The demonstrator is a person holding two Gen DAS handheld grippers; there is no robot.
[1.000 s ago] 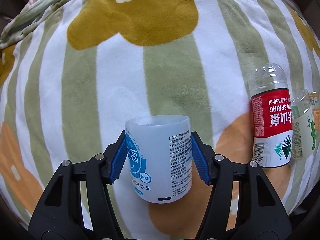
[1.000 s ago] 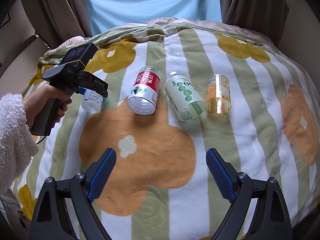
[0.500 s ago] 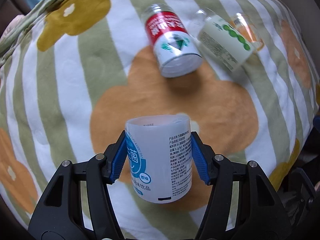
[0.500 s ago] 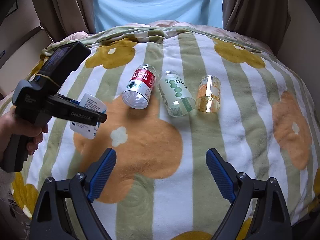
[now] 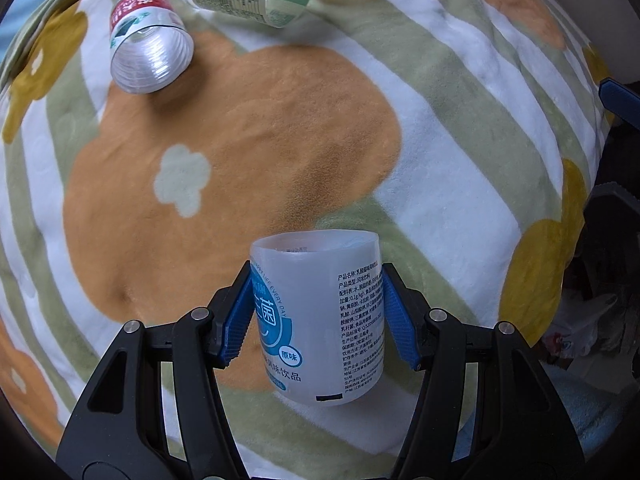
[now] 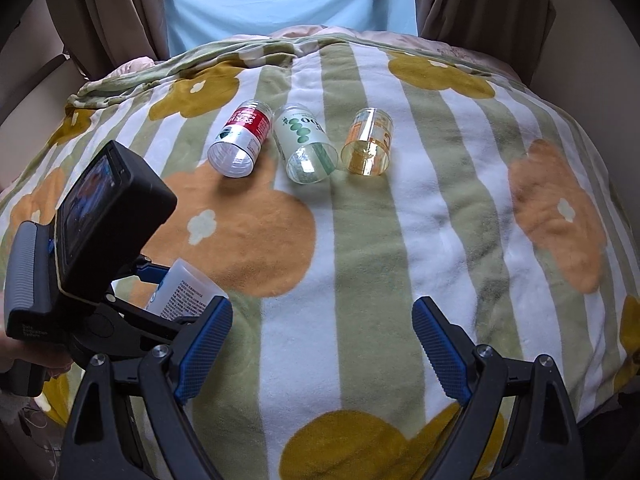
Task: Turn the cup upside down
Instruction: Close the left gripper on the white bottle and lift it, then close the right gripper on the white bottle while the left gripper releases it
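The left gripper (image 5: 316, 316) is closed on the white cup (image 5: 320, 316), a cut-down drink bottle with blue print, its blue pads (image 5: 240, 320) pressing the wall from both sides. The cup is held clear of the blanket (image 5: 440, 184), over the orange flower patch near the person's side of the bed; its cut rim points away from the camera and its closed base sits nearest the gripper body. From the right wrist view the cup (image 6: 184, 292) appears tilted, so the step in hand looks like the turn itself, with the cup lifted and part-way rotated. The right gripper (image 6: 322, 344) is wide open and holds nothing, hovering above the blanket. Three other cut bottles lie on their sides farther up the bed: a red-labelled one (image 6: 238, 140), a green-dotted one (image 6: 306, 144) and an amber one (image 6: 368, 142). The next move probably calls for rolling the left wrist until the rim faces the blanket, then lowering it squarely, since the soft fabric could let it tip.
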